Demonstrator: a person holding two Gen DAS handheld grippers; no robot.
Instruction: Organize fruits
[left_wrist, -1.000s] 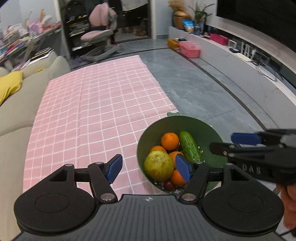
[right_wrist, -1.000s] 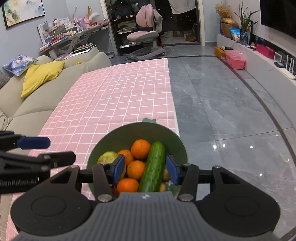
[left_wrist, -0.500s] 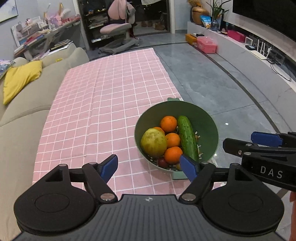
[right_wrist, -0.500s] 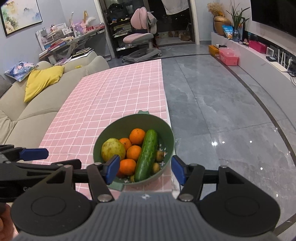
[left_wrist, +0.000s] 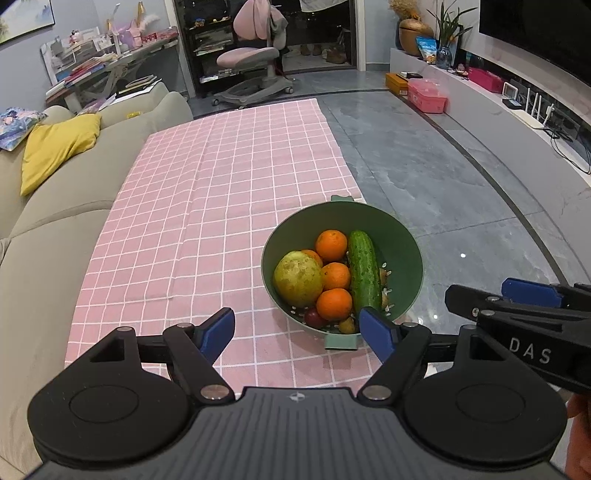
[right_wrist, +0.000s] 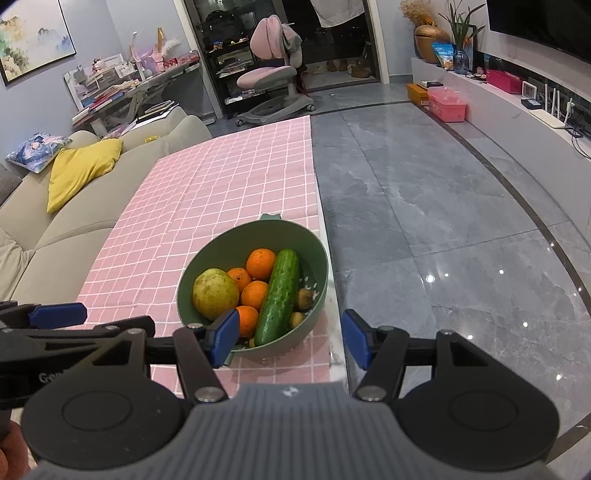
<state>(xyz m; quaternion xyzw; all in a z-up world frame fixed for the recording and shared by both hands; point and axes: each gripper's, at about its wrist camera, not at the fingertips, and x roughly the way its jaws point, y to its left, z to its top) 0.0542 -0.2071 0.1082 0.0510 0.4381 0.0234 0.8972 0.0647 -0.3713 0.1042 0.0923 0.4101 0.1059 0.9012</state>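
Both grippers hover with jaws spread wide and empty, left gripper (left_wrist: 297, 332) and right gripper (right_wrist: 288, 338) side by side. The green bowl (left_wrist: 406, 240) of fruit sits just ahead. Best bet: drop straight onto the top orange (left_wrist: 331, 245), avoiding the cucumber (left_wrist: 364, 271).

Matt green plastic bowl (left_wrist: 406, 243) on checked cloth (left_wrist: 221, 192).

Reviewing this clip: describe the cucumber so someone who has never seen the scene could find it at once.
On the pink checked tablecloth, near its right edge, sits a green bowl of produce. The cucumber lies along the right side of the pile, beside the oranges. It is the only long, dark green, bumpy item among round fruit.
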